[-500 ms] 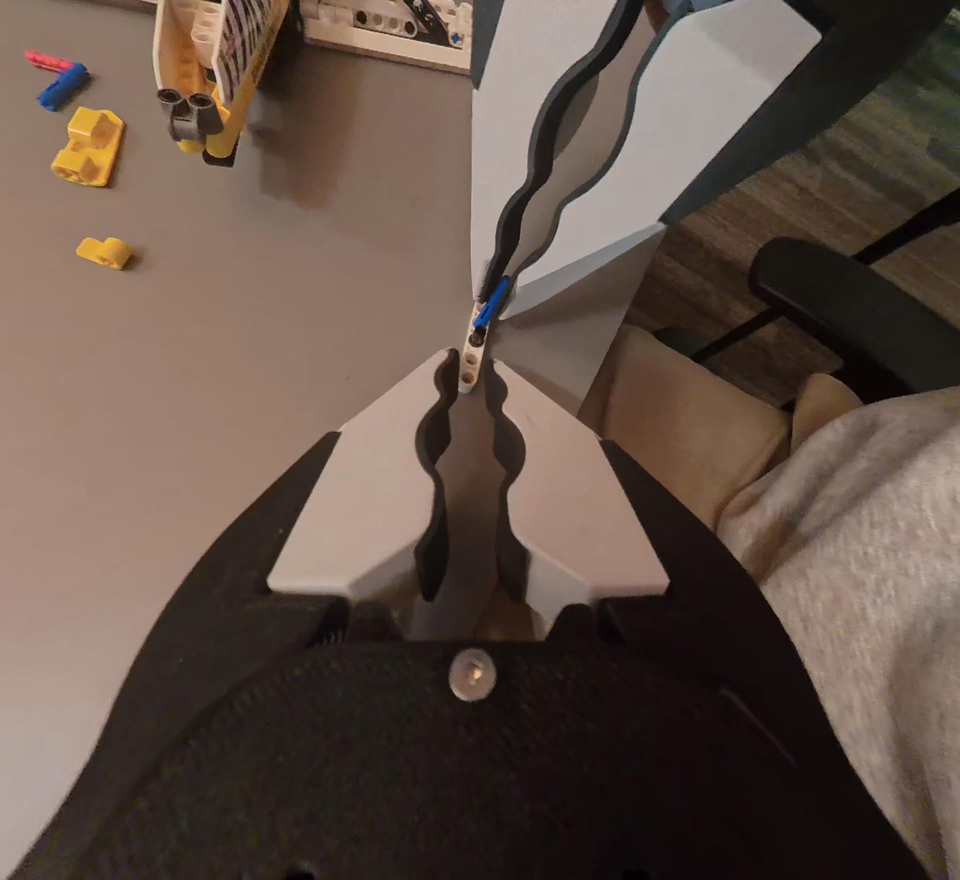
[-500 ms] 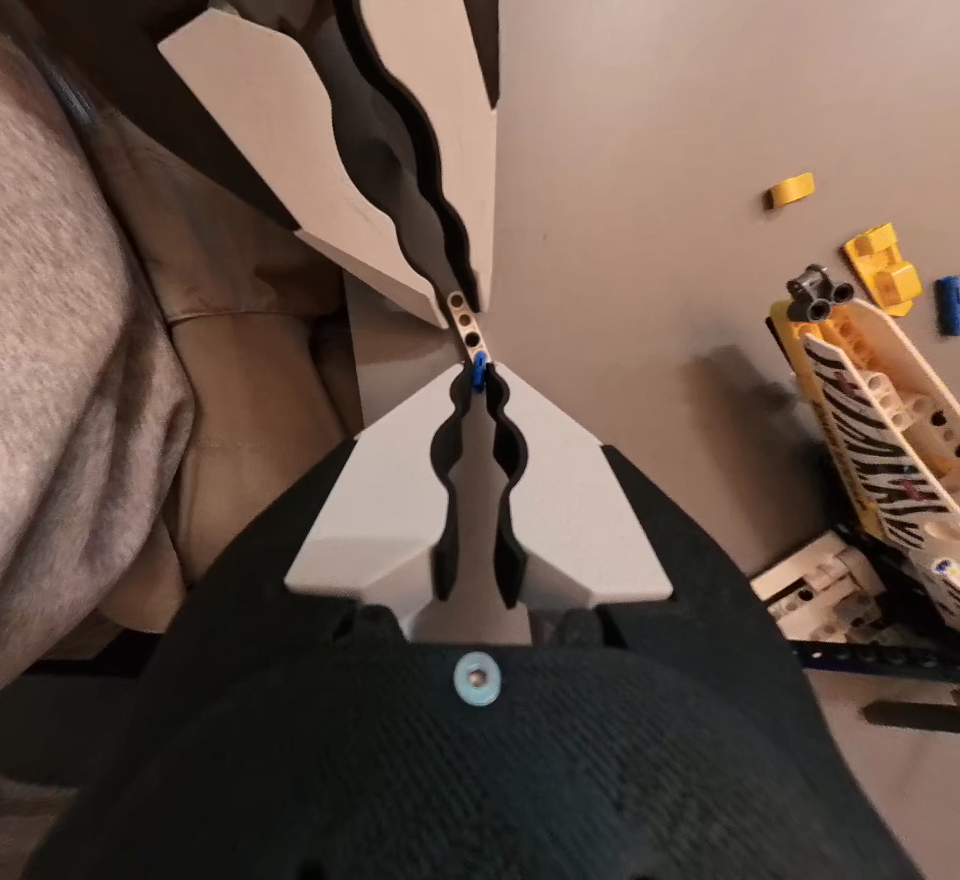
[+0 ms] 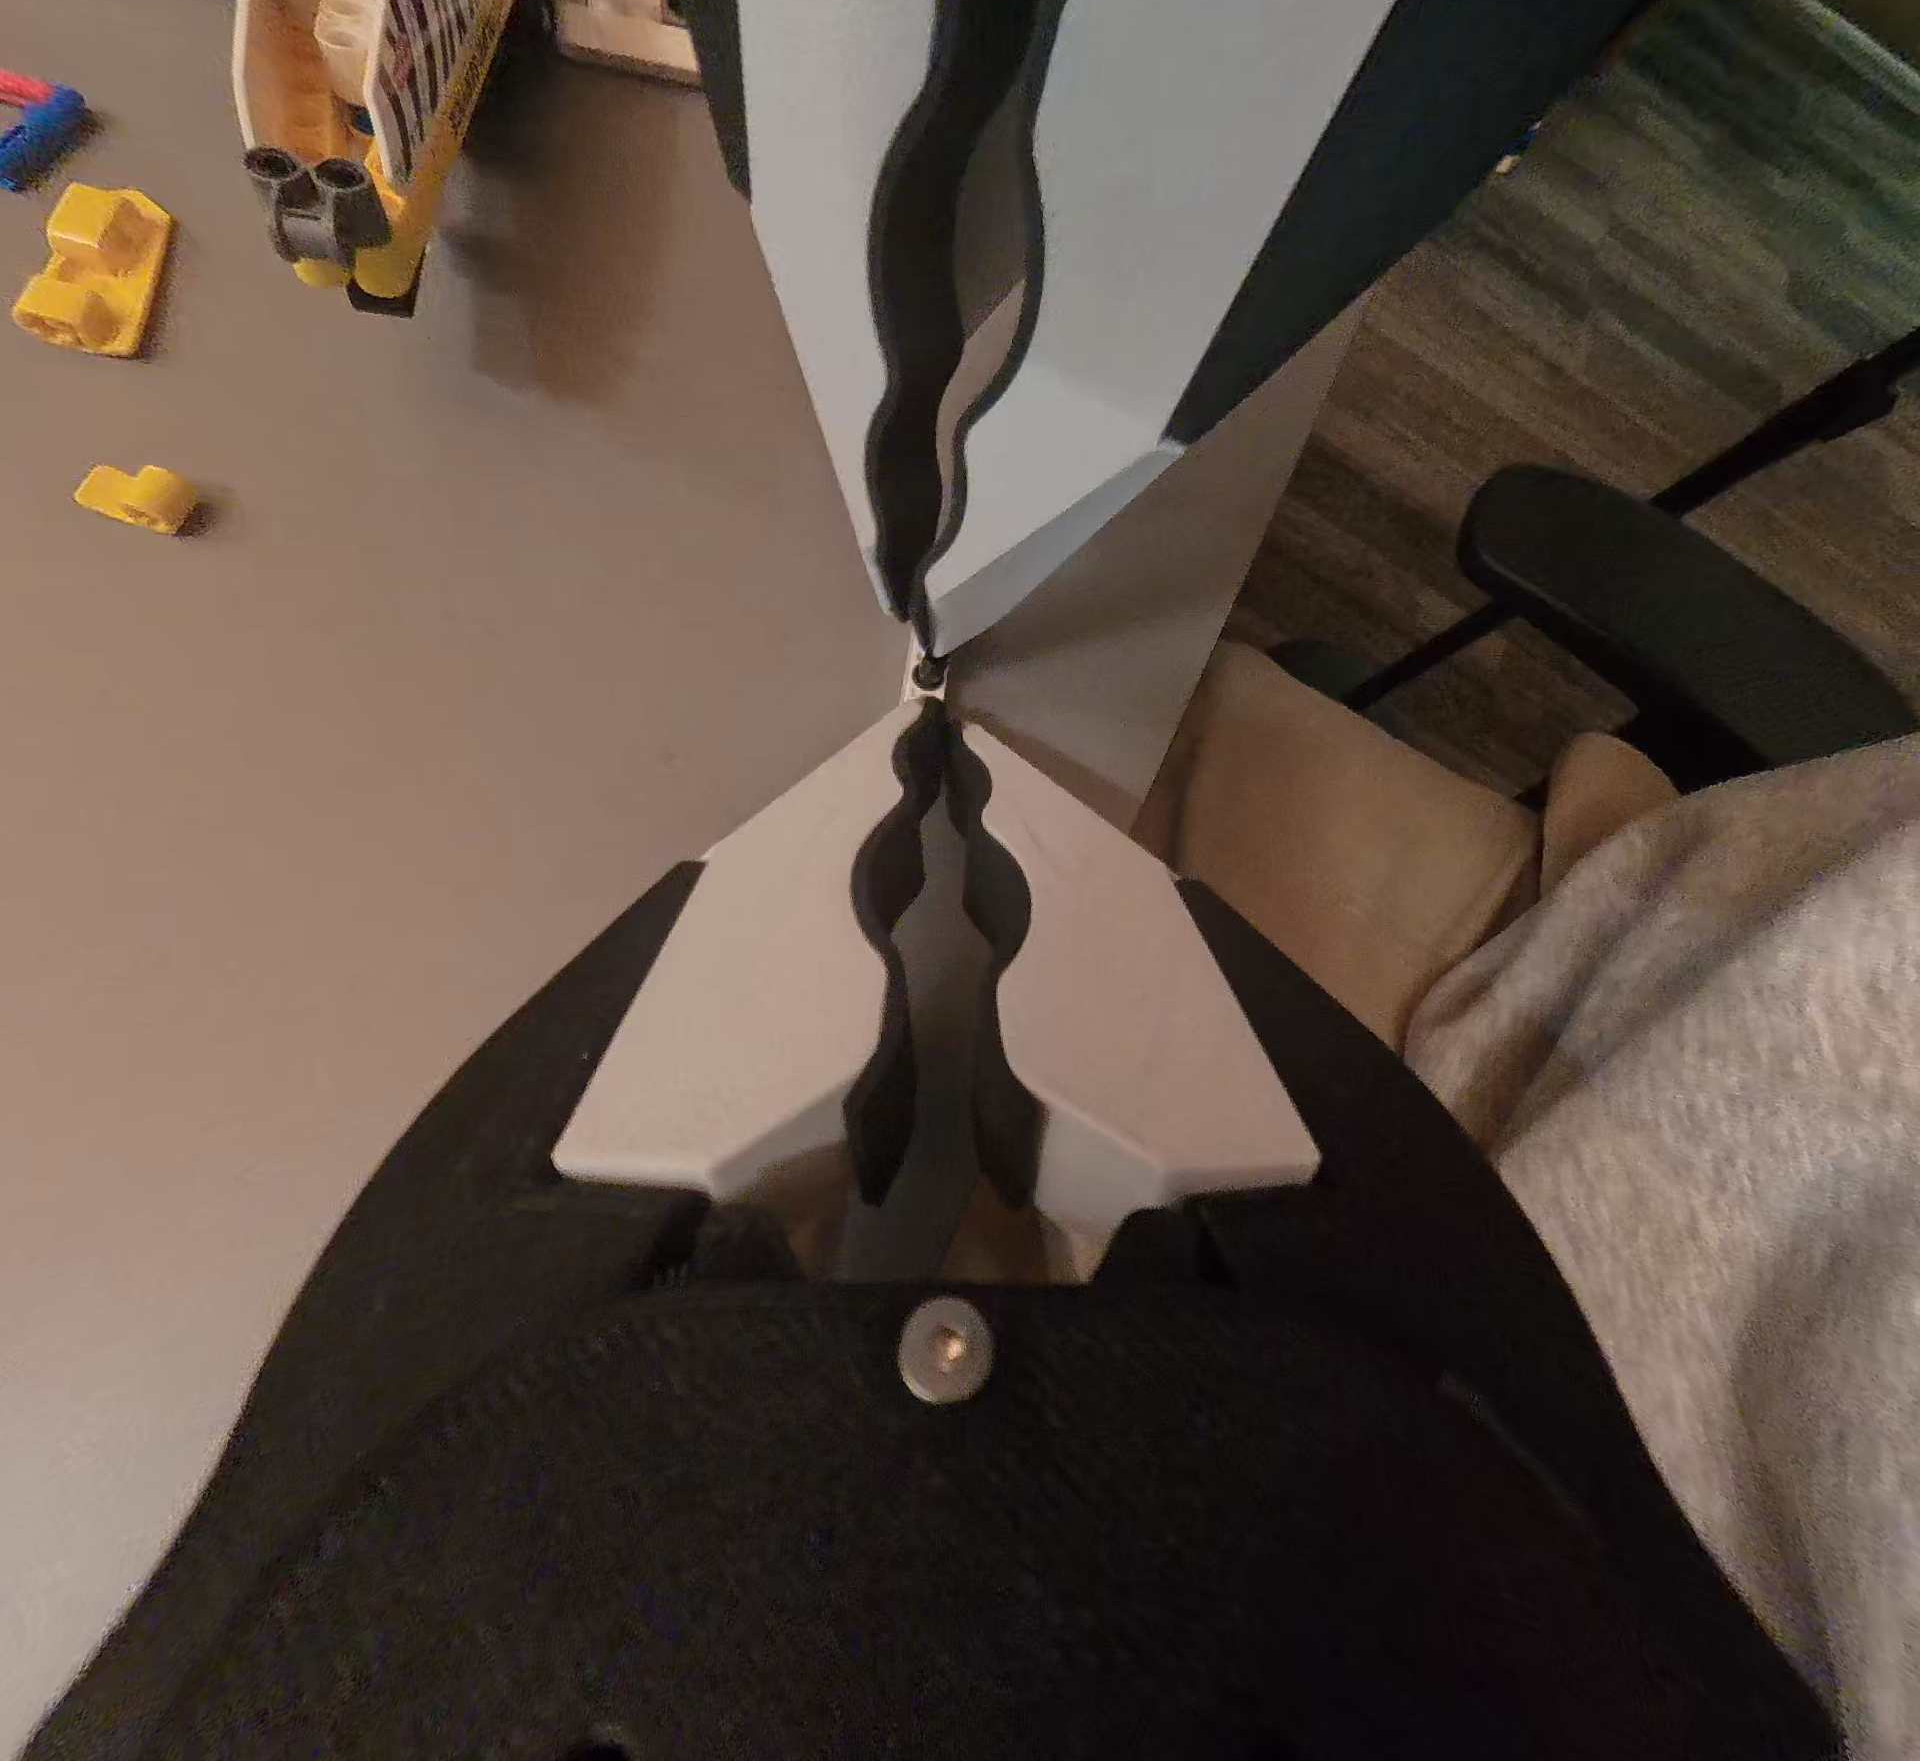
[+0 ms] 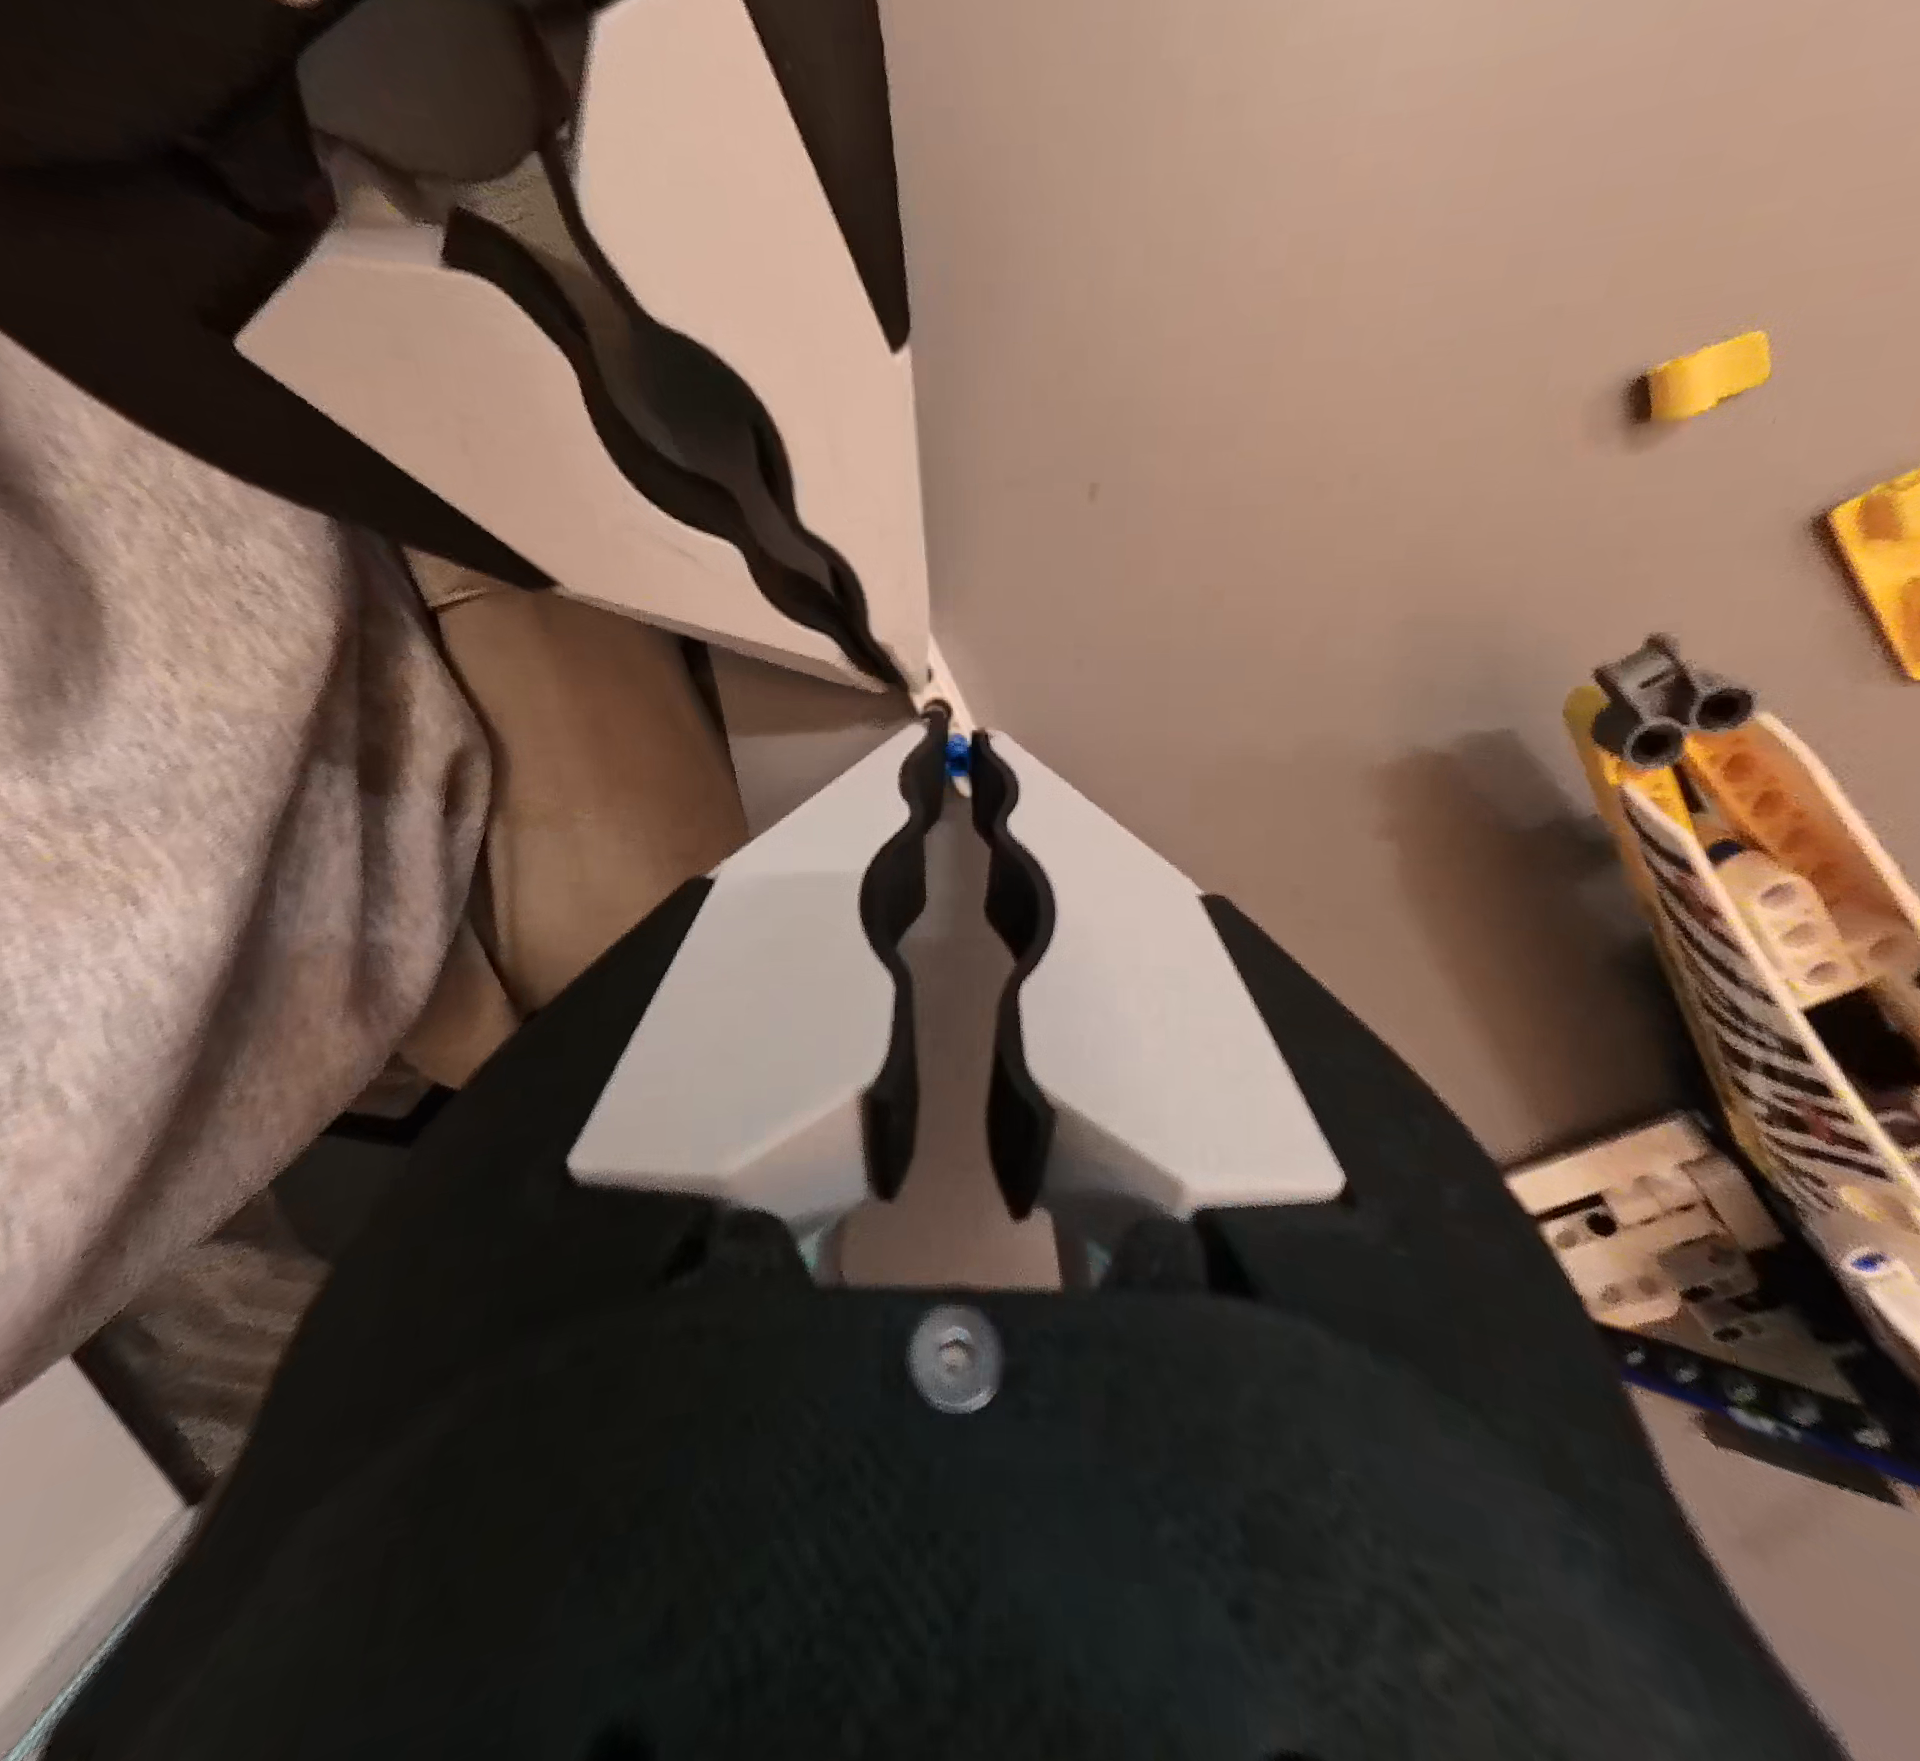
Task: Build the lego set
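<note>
Left wrist view: the left gripper (image 3: 932, 724) has its jaws pressed together on the near end of a small white beam (image 3: 924, 678), of which only a short stub with one dark hole shows between the two sets of tips. The right gripper (image 3: 925, 615) comes in from the top of the frame, tip to tip with the left one, its jaws closed onto the far end of the same piece. Both meet just over the edge of the grey table (image 3: 416, 776), above the person's lap.

In the right wrist view the right gripper (image 4: 956, 755) pinches a blue pin (image 4: 957, 753) at its very tips, and the white beam (image 4: 940, 709) sits directly beyond it, running into the closed tips of the left gripper (image 4: 904, 688) — pin and beam are touching.

Well apart on the table stands the partly built model (image 3: 384, 49), yellow and white with a zebra-striped sticker panel; no readable writing can be made out on it. Near it lie a yellow block (image 3: 94, 269), a small yellow connector (image 3: 137, 498) and a blue and red piece (image 3: 42, 119).
</note>
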`<state>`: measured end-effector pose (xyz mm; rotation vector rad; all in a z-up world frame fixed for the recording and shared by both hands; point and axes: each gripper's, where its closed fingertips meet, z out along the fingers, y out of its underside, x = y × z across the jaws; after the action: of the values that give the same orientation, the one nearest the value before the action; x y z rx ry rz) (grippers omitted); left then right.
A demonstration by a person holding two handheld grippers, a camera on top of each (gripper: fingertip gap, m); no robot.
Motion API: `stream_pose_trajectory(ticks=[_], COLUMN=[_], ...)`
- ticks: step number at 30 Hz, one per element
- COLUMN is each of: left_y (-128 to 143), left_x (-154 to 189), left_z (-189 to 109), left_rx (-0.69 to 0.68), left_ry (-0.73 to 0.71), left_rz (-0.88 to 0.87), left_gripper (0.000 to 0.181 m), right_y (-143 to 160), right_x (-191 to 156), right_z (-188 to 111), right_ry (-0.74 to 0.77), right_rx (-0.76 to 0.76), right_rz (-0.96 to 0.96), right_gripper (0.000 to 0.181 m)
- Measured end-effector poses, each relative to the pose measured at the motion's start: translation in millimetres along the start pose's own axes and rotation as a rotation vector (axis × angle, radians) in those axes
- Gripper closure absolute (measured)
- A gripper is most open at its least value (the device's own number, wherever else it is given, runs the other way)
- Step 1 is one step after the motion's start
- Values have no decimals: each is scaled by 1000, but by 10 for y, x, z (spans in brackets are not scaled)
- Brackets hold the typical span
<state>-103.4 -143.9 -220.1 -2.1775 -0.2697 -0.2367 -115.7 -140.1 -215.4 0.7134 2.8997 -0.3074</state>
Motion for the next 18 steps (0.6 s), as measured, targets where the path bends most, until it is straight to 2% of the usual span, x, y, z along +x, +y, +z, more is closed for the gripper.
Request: stream_pose_trajectory(ticks=[5, 13, 18], left_y=[-2, -3, -5], left_x=[-2, -1, -3], left_z=[-4, -4, -4], left_rx=[4, 6, 7], left_ry=[8, 10, 11], left_rz=[-16, -18, -23], left_gripper=[181, 181, 181], right_y=[-6, 16, 62], right_x=[-3, -21, -18], right_z=[1, -22, -23], right_ry=[9, 67, 74], right_rx=[-7, 119, 135], right_rz=[-47, -138, -183], right_gripper=[179, 178, 178])
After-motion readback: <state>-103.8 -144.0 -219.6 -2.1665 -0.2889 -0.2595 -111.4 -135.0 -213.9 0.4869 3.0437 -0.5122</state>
